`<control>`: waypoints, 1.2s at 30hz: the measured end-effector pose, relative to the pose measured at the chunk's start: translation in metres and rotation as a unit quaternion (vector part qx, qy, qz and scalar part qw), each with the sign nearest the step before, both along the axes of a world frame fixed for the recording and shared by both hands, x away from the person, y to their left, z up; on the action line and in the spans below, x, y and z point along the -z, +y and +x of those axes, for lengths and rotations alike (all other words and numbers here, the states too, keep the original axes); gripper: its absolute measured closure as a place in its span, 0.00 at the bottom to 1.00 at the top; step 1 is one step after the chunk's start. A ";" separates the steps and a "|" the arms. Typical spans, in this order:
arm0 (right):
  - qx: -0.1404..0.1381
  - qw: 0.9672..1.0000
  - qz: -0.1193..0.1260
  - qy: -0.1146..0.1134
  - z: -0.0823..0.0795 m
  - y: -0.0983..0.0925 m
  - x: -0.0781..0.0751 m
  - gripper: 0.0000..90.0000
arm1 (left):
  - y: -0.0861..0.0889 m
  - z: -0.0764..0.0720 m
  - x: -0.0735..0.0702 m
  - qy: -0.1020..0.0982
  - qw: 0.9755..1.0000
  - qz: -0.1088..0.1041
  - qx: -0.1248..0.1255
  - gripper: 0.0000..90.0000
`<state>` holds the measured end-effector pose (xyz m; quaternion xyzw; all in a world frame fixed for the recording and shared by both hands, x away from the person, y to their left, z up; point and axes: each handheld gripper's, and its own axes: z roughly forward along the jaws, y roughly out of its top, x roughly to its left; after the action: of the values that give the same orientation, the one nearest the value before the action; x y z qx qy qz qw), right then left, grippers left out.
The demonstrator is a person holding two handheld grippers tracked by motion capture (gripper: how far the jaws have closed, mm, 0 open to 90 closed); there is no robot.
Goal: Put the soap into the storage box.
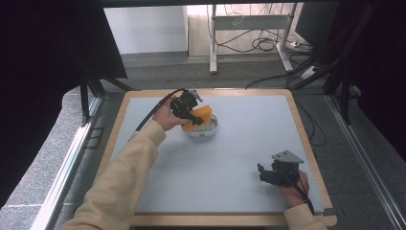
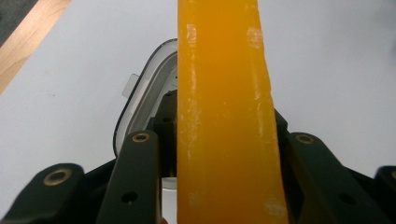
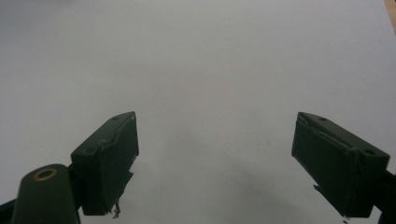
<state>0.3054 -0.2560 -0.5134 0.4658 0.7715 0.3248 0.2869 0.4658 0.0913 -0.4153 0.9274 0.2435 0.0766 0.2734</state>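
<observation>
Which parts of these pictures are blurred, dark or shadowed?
High view: both outer sides are black, the table evenly lit. Left gripper view: the orange piece held by the left tool looks soft. Right gripper view: a faint shadow lies between the right tool's open jaws.

My black left gripper (image 1: 190,111) holds an orange sponge (image 2: 226,121) over a white bowl (image 1: 203,129), on the pale grey table (image 1: 239,143) with wooden edge

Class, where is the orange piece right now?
In the high view, the orange piece sits far-left, gripped by the left tool over the white container.
</observation>
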 end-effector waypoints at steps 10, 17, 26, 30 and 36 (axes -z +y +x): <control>-0.001 1.000 0.003 -0.003 -0.001 0.000 -0.001 0.17 | -0.009 0.007 0.007 0.006 1.000 0.009 0.019 0.69; -0.005 1.000 -0.001 -0.003 0.000 0.001 0.001 0.17 | -0.013 0.014 0.006 0.005 1.000 0.007 0.026 0.69; -0.004 1.000 -0.001 -0.002 0.000 -0.001 0.001 0.17 | -0.017 0.023 0.009 0.006 0.999 0.012 0.042 0.69; -0.003 1.000 0.000 -0.004 0.000 -0.001 0.001 0.17 | -0.017 0.029 0.013 0.010 0.999 0.012 0.049 0.69; -0.004 1.000 -0.001 -0.001 0.001 -0.001 0.001 0.17 | -0.019 0.037 0.016 0.014 0.998 0.015 0.054 0.69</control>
<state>0.3059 -0.2573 -0.5148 0.4623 0.7733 0.3252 0.2873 0.5026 0.0727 -0.4313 0.9440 0.1961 0.0525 0.2600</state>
